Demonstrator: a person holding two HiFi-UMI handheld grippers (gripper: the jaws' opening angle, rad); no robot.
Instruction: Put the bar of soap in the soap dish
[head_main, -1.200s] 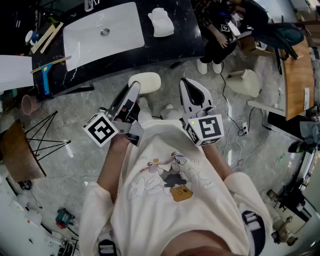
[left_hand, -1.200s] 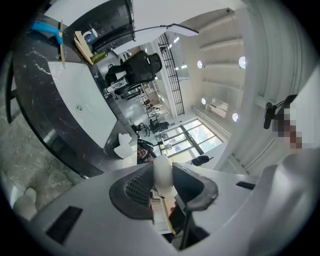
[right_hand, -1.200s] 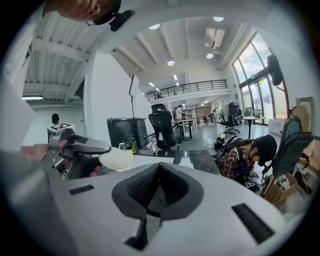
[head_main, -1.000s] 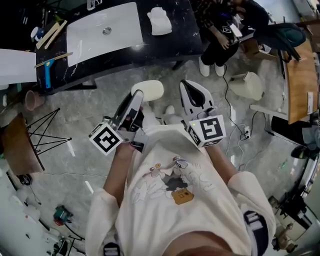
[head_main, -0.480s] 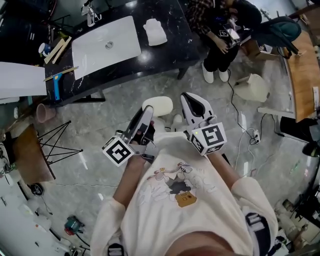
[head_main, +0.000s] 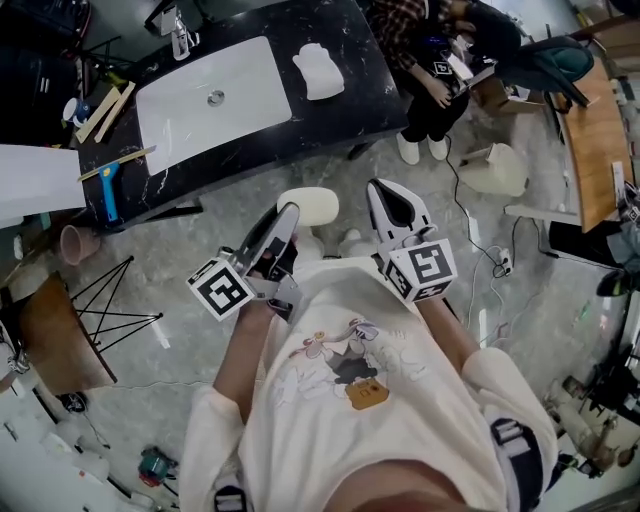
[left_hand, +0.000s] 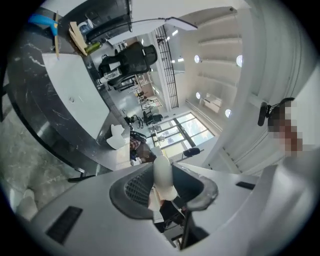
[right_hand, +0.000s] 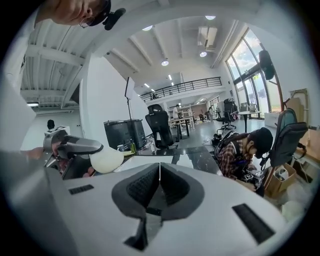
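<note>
Over grey floor (head_main: 180, 270), L gripper (head_main: 289, 212) at chest grips soap (head_main: 310, 206).

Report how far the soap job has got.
Done: the bar of soap is picked up, the left gripper shut on it. In hand: it hangs over the floor, short of the black counter. Left: setting it in what looks like the white soap dish beside the sink.

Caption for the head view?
Left gripper holds a cream oval bar of soap, away from the white soap dish on the black counter.
</note>
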